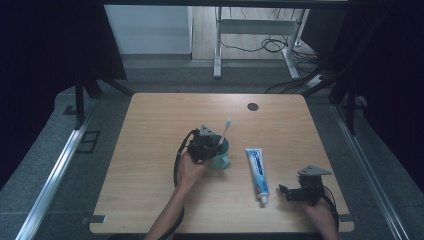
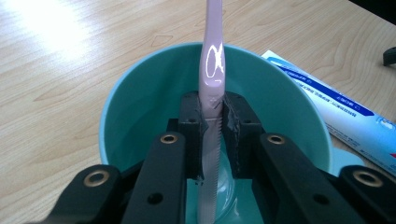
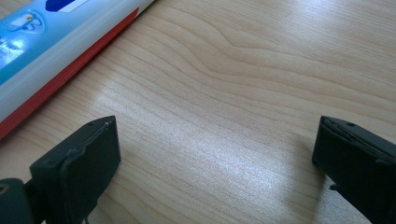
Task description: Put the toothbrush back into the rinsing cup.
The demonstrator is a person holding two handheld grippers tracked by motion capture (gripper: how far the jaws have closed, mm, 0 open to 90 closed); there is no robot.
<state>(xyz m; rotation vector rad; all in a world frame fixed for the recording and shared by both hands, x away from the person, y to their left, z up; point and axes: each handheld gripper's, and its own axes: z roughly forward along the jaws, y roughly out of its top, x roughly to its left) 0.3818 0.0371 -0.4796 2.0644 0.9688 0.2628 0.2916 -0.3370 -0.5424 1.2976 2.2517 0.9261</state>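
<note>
Here the pale pink plastic toothbrush (image 2: 211,93) is clamped upright between the jaws of the left gripper (image 2: 213,122), its lower end set inside the teal ceramic cup (image 2: 140,98) near the middle of the light wooden table (image 1: 150,130). The right gripper (image 3: 215,154) is held wide apart over bare wood, just beside the white-and-blue toothpaste tube (image 3: 42,51), nothing gripped.

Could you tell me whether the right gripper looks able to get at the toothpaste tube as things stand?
Probably yes: the right gripper stands open with nothing between its fingers, and the toothpaste tube lies flat just beside it on bare table, with nothing between them.
</note>
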